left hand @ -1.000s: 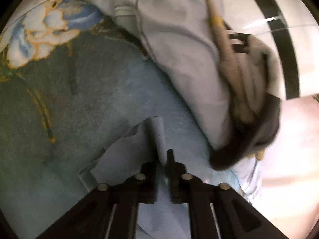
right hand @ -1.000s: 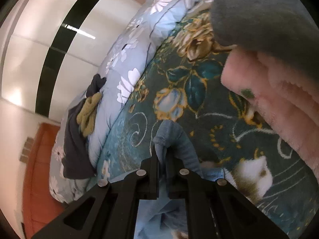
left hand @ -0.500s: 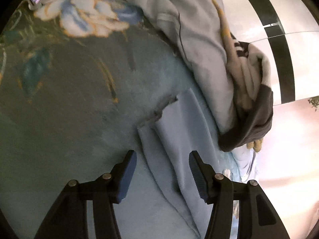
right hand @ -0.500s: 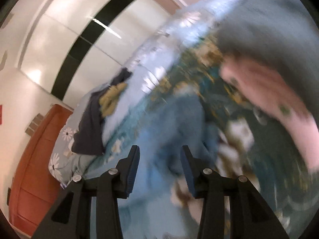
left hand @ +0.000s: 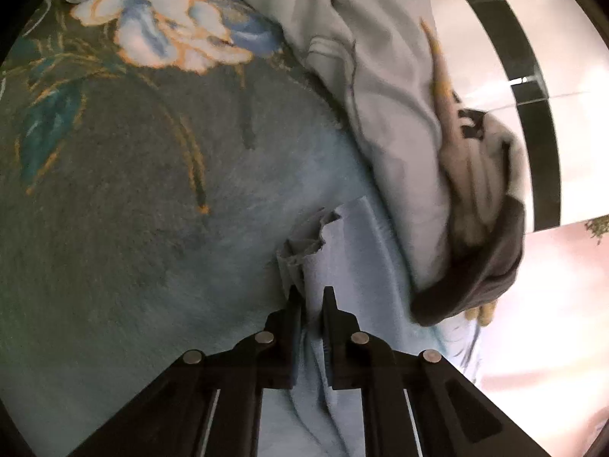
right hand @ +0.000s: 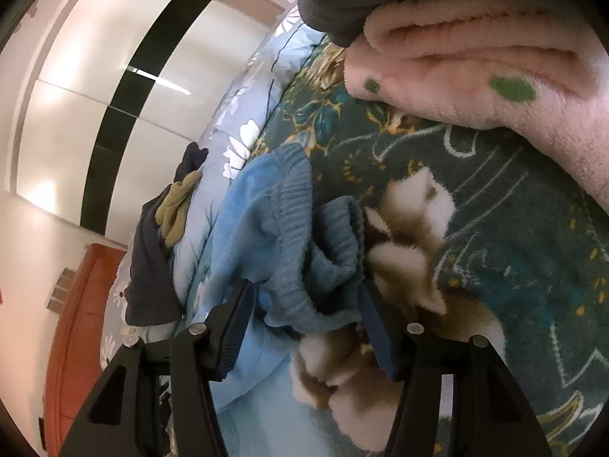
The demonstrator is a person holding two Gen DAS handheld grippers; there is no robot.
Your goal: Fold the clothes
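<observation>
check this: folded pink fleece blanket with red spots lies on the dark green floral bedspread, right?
Not quite: the spots are green, not red. The right wrist view shows the folded pink fleece blanket with green spots lying on the dark green floral bedspread.

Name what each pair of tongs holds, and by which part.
Left tongs: closing on the light blue garment's frayed edge. Right tongs: closing around its ribbed band, not yet gripping.

Blue garment [right hand: 262, 221]: soft matt fleece, ribbed knit cuff. Floral blanket [left hand: 114, 228]: fuzzy plush. Pink towel [right hand: 475, 72]: fluffy terry. Wardrobe doors [right hand: 76, 87]: glossy. Tools: matt black plastic, metal pins.
</observation>
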